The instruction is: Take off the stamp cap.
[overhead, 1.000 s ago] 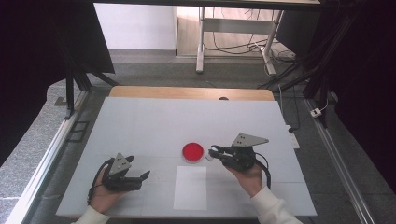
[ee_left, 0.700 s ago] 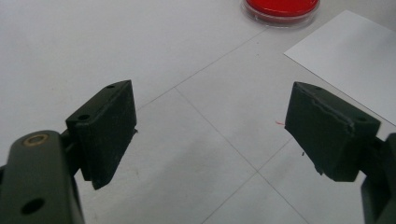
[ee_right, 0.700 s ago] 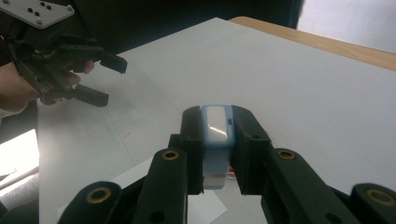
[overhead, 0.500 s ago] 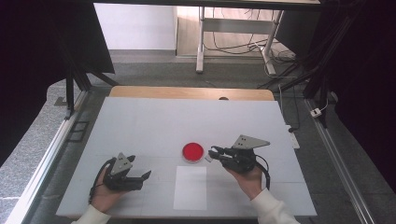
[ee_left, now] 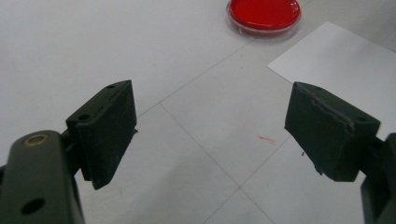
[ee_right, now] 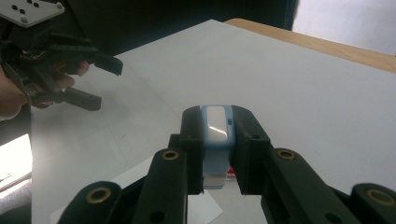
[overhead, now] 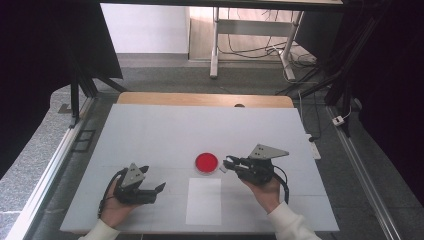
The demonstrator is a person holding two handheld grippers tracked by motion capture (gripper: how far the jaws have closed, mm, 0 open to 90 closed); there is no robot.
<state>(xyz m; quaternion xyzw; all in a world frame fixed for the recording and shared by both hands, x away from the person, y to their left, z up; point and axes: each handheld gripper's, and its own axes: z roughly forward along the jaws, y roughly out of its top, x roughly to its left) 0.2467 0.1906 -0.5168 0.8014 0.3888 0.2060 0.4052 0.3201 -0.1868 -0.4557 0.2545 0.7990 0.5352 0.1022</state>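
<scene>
A round dish [overhead: 206, 162] with a red filling sits on the white table [overhead: 200, 130], just beyond a white paper sheet [overhead: 204, 201]. My right gripper [overhead: 227, 165] hovers beside the dish's right rim, shut on a small pale blue and white block [ee_right: 215, 122] pinched between its pads. My left gripper [overhead: 156, 193] is at the front left, held low over the table with its jaws wide open and nothing between them. In the left gripper view, the open gripper [ee_left: 210, 130] points toward the red dish [ee_left: 264, 14] and the paper sheet [ee_left: 345, 70]. The left gripper [ee_right: 105, 84] also appears far off in the right gripper view.
A wooden strip [overhead: 205, 99] runs along the table's far edge. A white power strip [overhead: 313, 147] lies at the right edge. Metal rails flank the table, and a stand with cables [overhead: 250, 45] is on the floor beyond.
</scene>
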